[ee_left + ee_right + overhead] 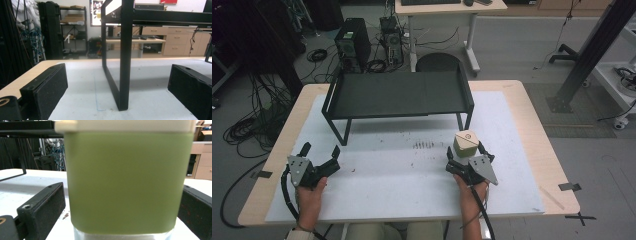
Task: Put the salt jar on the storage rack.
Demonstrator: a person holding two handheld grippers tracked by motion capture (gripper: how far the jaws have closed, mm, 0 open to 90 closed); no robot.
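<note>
A green container with a cream lid [465, 143] stands on the white mat at the right, in front of the black rack [397, 95]. My right gripper [467, 153] is open, one jaw on each side of the container. In the right gripper view the container [125, 182] sits close up between the two black jaws of that gripper [122, 200], and its clear base rests on the mat. My left gripper [320, 151] is open over the mat at the left with nothing in it. In the left gripper view that gripper [117, 82] faces the rack's front left leg [125, 62].
The rack stands on four thin legs across the back of the wooden table [522, 100]. A row of small dark specks [424, 145] marks the mat just left of the container. Beyond the table are a computer tower [352, 42], floor cables, a stool and another desk.
</note>
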